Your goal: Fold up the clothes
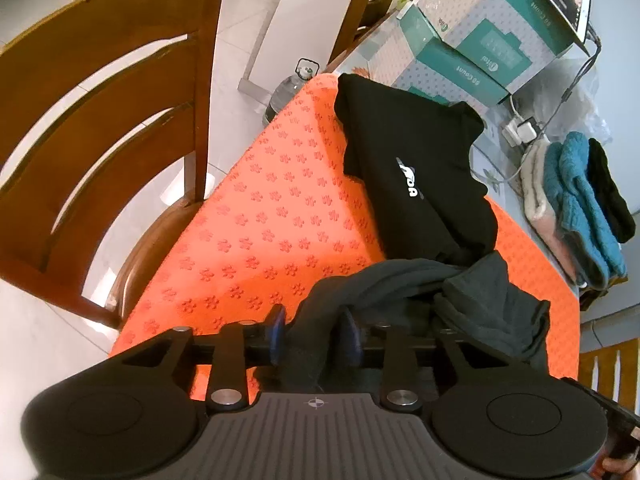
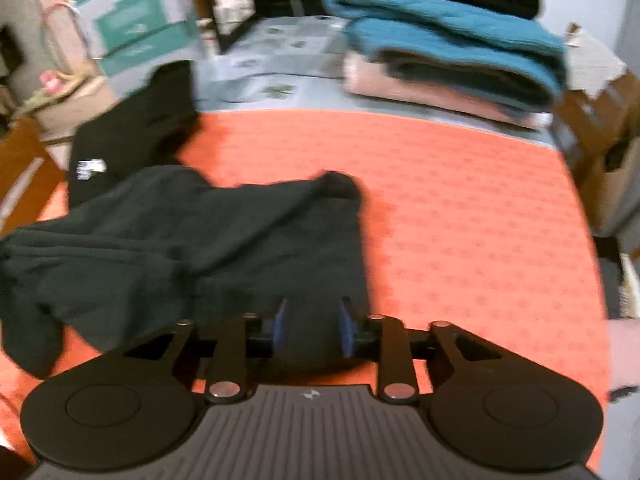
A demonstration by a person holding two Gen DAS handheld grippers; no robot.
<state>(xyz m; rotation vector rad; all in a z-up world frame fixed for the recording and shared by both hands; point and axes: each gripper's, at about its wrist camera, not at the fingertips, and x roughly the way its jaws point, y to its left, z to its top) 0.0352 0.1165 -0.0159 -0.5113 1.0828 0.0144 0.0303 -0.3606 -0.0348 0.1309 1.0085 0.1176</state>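
The left gripper [image 1: 314, 334] points steeply down over an orange mat [image 1: 256, 216] patterned with small flowers. Its blue pads [image 1: 277, 334] stand partly apart, and a bunched fold of the dark green garment [image 1: 420, 292] runs up between them; the cloth fills much of the gap, but whether the pads actually press on it cannot be told. From the jaws the garment spreads ahead and to the right in crumpled ridges. Just beyond it, farther ahead, lies a black garment [image 1: 412, 160] with a white logo, its near edge touching the dark green one. Well to the right of the jaws sits a stack of folded clothes [image 1: 576, 208] — teal knit on top of pale pieces, with a black one at the far side. Far ahead are teal and grey boxes [image 1: 472, 40], and to the left a wooden chair [image 1: 108, 132] stands against the table edge. In the blurred right wrist view, the right gripper [image 2: 314, 330] also has its pads [image 2: 346, 332] partly apart, with the dark green garment [image 2: 192, 236] lying under and between them — grip or no grip cannot be judged. The cloth stretches from these jaws away to the left; bare orange mat [image 2: 460, 208] lies ahead and right, with the folded stack [image 2: 452, 60] beyond it.
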